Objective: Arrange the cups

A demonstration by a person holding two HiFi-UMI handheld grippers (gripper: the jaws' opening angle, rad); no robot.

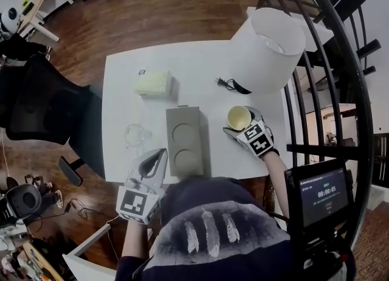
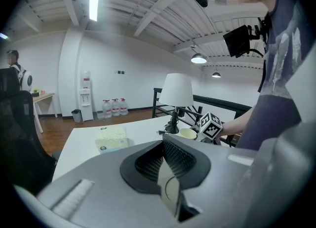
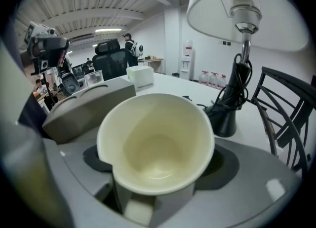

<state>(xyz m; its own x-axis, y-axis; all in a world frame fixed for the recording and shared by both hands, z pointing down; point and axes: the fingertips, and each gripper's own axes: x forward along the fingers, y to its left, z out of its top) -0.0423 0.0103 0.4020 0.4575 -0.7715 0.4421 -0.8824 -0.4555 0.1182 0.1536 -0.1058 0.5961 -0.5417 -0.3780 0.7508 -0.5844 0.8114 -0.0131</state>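
Observation:
A cream paper cup (image 1: 239,117) stands on the white table (image 1: 121,97), right of a grey tray (image 1: 185,140) with two round recesses. My right gripper (image 1: 242,125) reaches around it from the near side. In the right gripper view the cup (image 3: 155,143) fills the gap of the right gripper (image 3: 155,175); the jaws press its sides and its rim is kinked at the left. A clear glass cup (image 1: 137,134) stands left of the tray. My left gripper (image 1: 159,152) hovers at the table's front edge, near the tray's corner; it (image 2: 168,172) is shut and holds nothing.
A white lamp (image 1: 267,48) with a cable (image 1: 228,84) stands at the back right, close behind the paper cup. A pale tissue pack (image 1: 154,83) lies at the back of the table. A black chair (image 1: 42,103) is at left, a black railing (image 1: 322,61) at right.

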